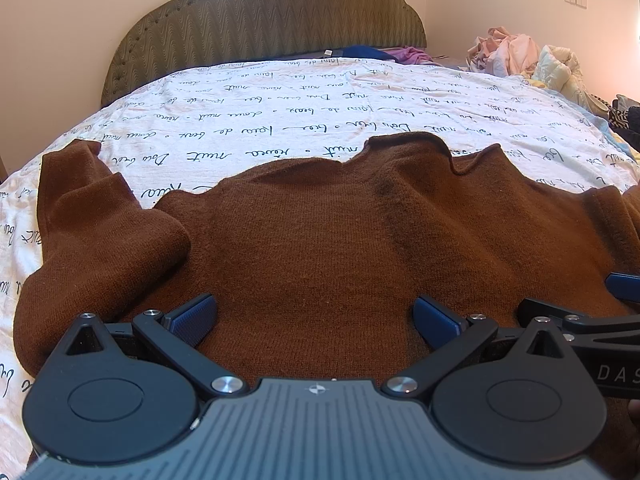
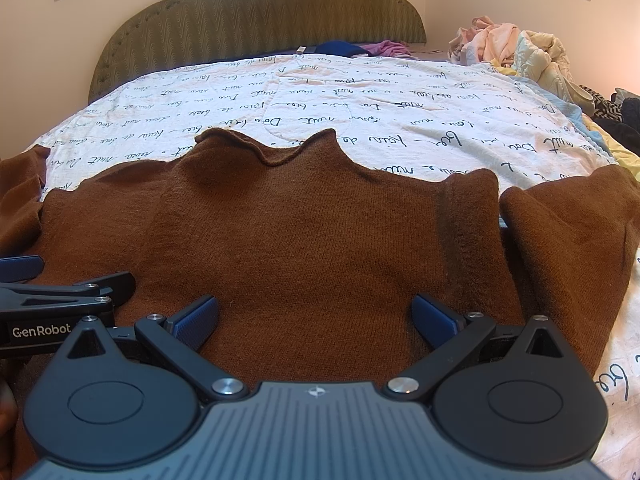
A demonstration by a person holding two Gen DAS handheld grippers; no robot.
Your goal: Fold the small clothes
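Presently, in the left wrist view, the left gripper [image 1: 316, 318] is spread wide, with nothing between its blue pads [image 1: 192, 318]. Both pads sit low over the near portion of a brown knit sweater [image 1: 320, 232]; whether they touch the fabric cannot be determined. The sweater lies flat on a white bedspread [image 1: 280, 120] printed with dark cursive script, collar [image 1: 408, 148] toward the far side. One sleeve [image 1: 92, 216] extends to the left and is bent back on itself. At the right edge, part of the right gripper [image 1: 592, 320] is visible just beside the left one, above the same garment. A green padded headboard [image 1: 264, 16] stands at the far end of the bed, and a heap of pale clothes [image 1: 520, 56] lies at the far right.

In the right wrist view, the right gripper [image 2: 316, 318] is likewise released, its pads [image 2: 434, 318] well apart with only sweater fabric [image 2: 320, 240] visible between them. The collar [image 2: 272, 148] lies far left of centre. The other sleeve [image 2: 568, 240] runs down the right side, separated from the body by a narrow gap. The left gripper [image 2: 68, 296] enters from the left edge, bearing the marking "GenRobot". The bedspread [image 2: 360, 92], headboard [image 2: 260, 12] and clothes heap [image 2: 512, 44] appear beyond.
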